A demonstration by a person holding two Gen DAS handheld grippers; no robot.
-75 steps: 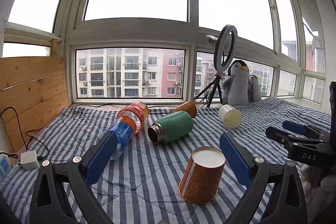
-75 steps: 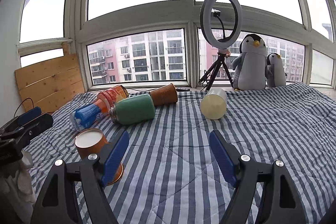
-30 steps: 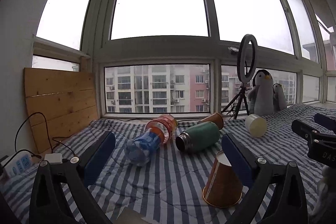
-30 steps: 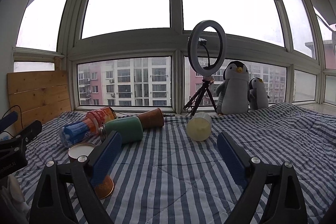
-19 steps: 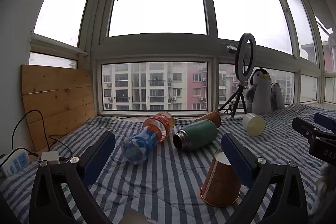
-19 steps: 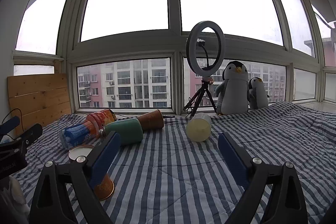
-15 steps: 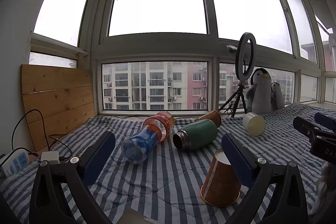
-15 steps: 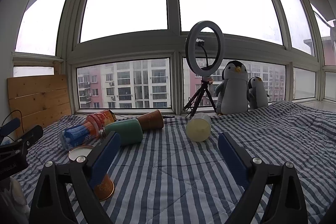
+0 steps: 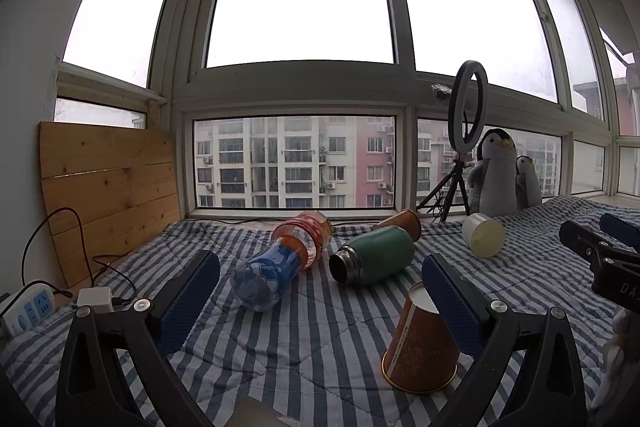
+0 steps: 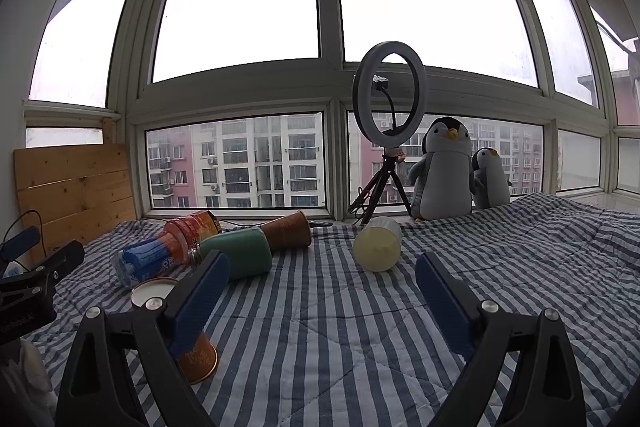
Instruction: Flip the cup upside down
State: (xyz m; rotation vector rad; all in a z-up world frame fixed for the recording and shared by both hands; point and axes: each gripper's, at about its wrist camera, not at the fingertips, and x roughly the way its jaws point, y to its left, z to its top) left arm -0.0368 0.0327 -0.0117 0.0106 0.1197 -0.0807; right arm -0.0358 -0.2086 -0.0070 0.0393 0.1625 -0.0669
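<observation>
The cup (image 9: 420, 347) stands upside down on the striped blanket (image 9: 320, 347), with its wide mouth on the cloth and its white bottom on top. It leans a little. In the left view it sits low and to the right, partly behind the right finger of the left gripper (image 9: 320, 291). That gripper is wide open and holds nothing. The cup is beside it, not between its pads.

The right gripper (image 10: 320, 295) is wide open too, and it holds nothing. In its view the cup (image 10: 196, 355) is low on the left, mostly hidden behind the left finger.

Farther back on the blanket lie a plastic bottle (image 9: 280, 267), a green flask (image 9: 376, 259), a brown cup (image 9: 400, 221) and a white cup (image 9: 484, 235), all on their sides. The bottle and flask lie near each other. By the window stand a ring light (image 10: 390, 95) and two toy penguins (image 10: 444, 171).
</observation>
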